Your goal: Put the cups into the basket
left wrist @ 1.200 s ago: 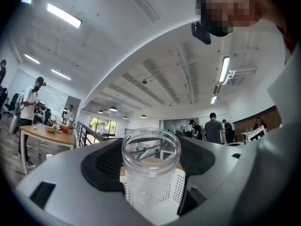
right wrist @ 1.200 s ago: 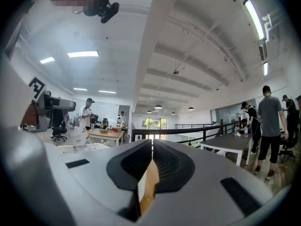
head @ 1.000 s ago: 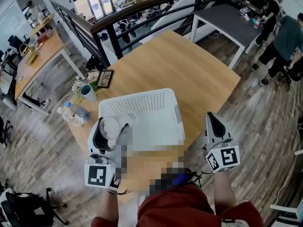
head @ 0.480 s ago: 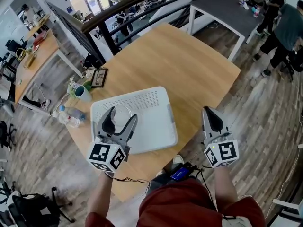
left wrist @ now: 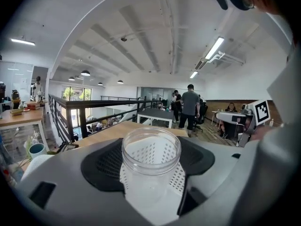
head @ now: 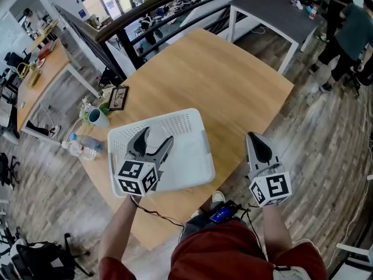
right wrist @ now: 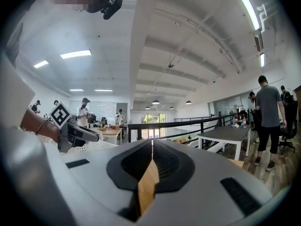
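Note:
A clear plastic cup sits upright between the jaws of my left gripper, which is shut on it. In the head view that gripper holds the cup over the inside of the white perforated basket, toward its left half. The basket stands on the wooden table near the front edge. My right gripper hangs at the table's right front edge with its jaws together. In the right gripper view, the right gripper has nothing between its jaws.
A green mug, a water bottle and a picture frame lie at the table's left corner. A black railing runs behind. A grey table and standing people are at the far right.
My left gripper has carried the cup from the basket's left rim rightward and down over the basket's inside. The right gripper has barely moved.

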